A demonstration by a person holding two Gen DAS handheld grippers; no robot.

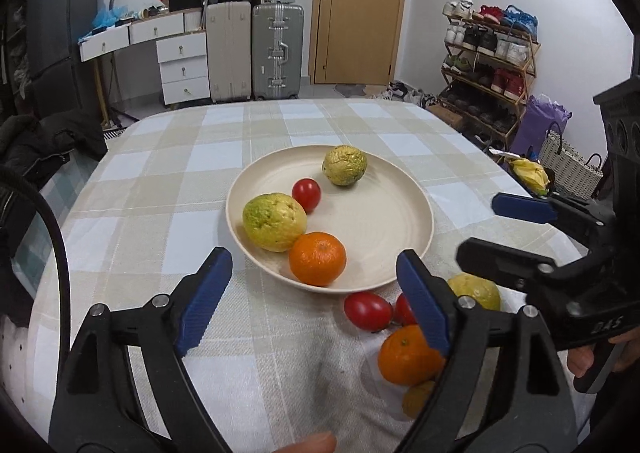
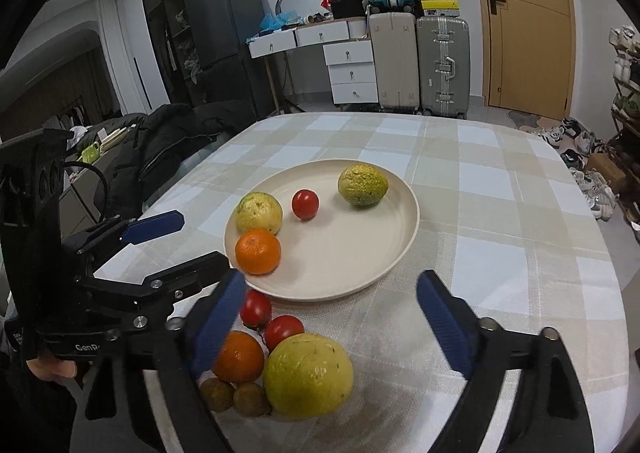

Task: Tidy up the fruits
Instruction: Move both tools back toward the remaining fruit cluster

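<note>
Cream plate (image 2: pixel 404 237) near middle of checked tabletop (image 2: pixel 500 213), carrying two guavas (image 2: pixel 258 212) (image 2: pixel 363 185), one tomato (image 2: pixel 305 204) and one orange (image 2: pixel 258 251). Toward near edge, off the plate: large guava (image 2: pixel 308 373), second orange (image 2: pixel 239 357), two tomatoes (image 2: pixel 283 331), two small brown fruits (image 2: pixel 234 397), clustered and touching. Left tongs (image 1: pixel 314 285) spread wide, nothing gripped, just short of plate's near rim. Right tongs (image 2: pixel 332 311) likewise released, empty, over the loose cluster.

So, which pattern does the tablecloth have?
The tablecloth has beige-and-white checks, clearest in the right wrist view.
</note>
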